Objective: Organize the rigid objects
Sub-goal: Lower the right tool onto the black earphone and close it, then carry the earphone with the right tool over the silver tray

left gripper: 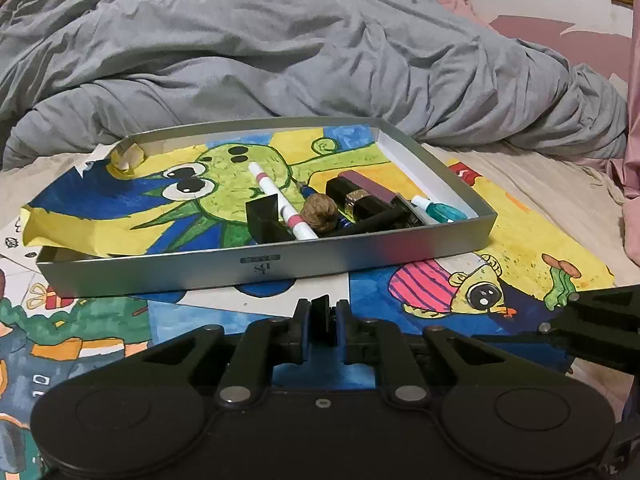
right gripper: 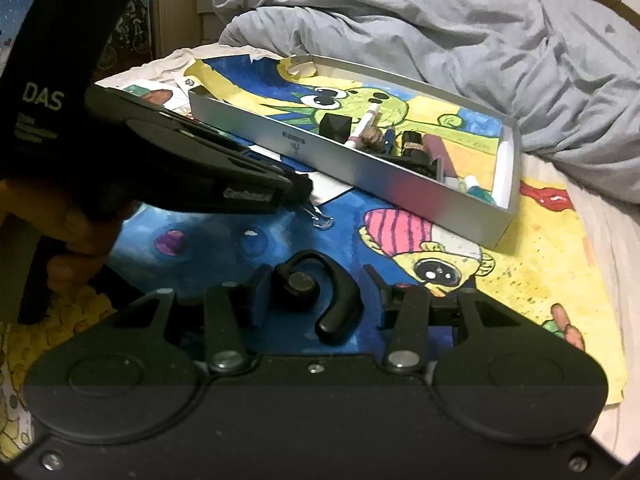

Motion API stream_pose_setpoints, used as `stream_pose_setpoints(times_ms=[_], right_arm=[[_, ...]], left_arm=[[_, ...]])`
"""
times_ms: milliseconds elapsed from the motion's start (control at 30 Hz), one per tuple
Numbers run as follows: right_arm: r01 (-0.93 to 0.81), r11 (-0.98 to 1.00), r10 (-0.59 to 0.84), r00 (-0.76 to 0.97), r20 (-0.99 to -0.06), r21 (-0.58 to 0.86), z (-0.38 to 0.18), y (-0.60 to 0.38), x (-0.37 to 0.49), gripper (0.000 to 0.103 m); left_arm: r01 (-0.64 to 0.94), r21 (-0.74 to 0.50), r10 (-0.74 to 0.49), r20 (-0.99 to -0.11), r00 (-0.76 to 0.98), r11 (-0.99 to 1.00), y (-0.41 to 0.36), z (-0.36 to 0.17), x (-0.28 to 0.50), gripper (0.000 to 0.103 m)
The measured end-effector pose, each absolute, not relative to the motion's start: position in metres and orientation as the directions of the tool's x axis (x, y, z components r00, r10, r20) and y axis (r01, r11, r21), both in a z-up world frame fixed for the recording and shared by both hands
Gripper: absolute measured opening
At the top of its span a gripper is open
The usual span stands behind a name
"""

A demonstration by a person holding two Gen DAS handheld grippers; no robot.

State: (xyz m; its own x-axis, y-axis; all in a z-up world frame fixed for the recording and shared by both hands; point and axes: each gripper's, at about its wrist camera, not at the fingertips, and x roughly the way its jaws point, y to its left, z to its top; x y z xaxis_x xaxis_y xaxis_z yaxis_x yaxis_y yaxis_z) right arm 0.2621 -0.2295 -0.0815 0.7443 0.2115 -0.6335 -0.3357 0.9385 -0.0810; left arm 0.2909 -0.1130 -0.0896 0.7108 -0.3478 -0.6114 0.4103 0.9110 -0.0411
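A shallow silver tray [left gripper: 360,248] [right gripper: 360,160] lies on painted sheets on the bed. It holds a white-and-pink marker [left gripper: 276,196], a black block [left gripper: 264,216], a brown walnut-like ball [left gripper: 319,212], a maroon-and-black case [left gripper: 368,192] and a teal-and-white tube [left gripper: 440,210]. In front of the tray, my left gripper [left gripper: 322,312] [right gripper: 302,190] is shut on a small black piece; what it is I cannot tell. A black ear-hook earpiece [right gripper: 298,284] rests on the blue painting, and my right gripper [right gripper: 316,292] is shut on it, one finger against each side.
A rumpled grey duvet [left gripper: 280,48] rises right behind the tray. Children's paintings [left gripper: 520,240] cover the bed under and around it. Pink cloth [left gripper: 634,160] hangs at the right edge. A hand [right gripper: 84,232] holds the left gripper. A small clear item [right gripper: 320,220] lies below its tip.
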Motion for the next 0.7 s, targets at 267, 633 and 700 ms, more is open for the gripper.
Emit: stream_pose_setpoints(times_ms=[267, 633, 700], right_arm=[[-0.319, 0.944, 0.195, 0.750, -0.632, -0.087, -0.079, -0.234, 0.262, 0.038], [-0.285, 0.953, 0.164, 0.776, -0.609, -0.107, -0.074, -0.238, 0.263, 0.038], [-0.278, 0.954, 0.158, 0.785, -0.599, -0.113, -0.072, -0.238, 0.262, 0.038]], left_arm=[[0.397, -0.040, -0.337, -0.609, 0.718, 0.917, -0.110, -0.087, 0.287, 0.010], [0.390, -0.059, -0.347, -0.588, 0.730, 0.919, -0.105, -0.083, 0.281, 0.010], [0.386, -0.062, -0.347, -0.583, 0.735, 0.921, -0.105, -0.081, 0.280, 0.010]])
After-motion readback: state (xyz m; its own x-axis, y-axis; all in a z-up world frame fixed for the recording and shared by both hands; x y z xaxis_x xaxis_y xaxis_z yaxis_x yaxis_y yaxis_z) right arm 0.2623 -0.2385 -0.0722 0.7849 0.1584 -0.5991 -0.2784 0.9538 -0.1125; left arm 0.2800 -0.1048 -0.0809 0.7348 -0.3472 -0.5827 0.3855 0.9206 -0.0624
